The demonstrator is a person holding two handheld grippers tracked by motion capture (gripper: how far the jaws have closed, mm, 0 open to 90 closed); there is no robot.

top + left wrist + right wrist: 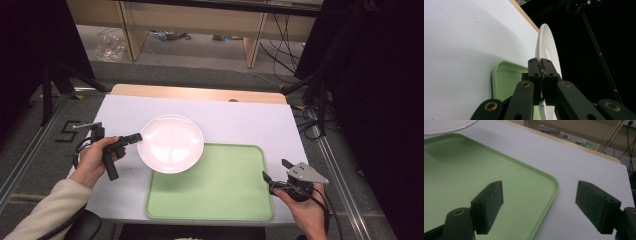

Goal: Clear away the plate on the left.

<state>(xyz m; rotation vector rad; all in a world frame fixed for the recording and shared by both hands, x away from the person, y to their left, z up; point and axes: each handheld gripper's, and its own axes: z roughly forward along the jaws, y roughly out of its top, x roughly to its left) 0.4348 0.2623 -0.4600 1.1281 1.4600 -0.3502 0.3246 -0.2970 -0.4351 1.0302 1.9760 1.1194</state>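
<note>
Left gripper [136, 136] reaching level from the tabletop's left edge, jaws clamped on the white plate's [171, 143] left rim, plate overlapping the green tray's [220, 187] upper-left corner, right gripper [274, 176] wide apart at the tray's right edge.

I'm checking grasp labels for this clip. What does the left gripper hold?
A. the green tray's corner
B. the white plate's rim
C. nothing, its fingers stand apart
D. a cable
B: the left gripper has its fingers closed on the rim of the white plate, lifted partly over the green tray.
</note>
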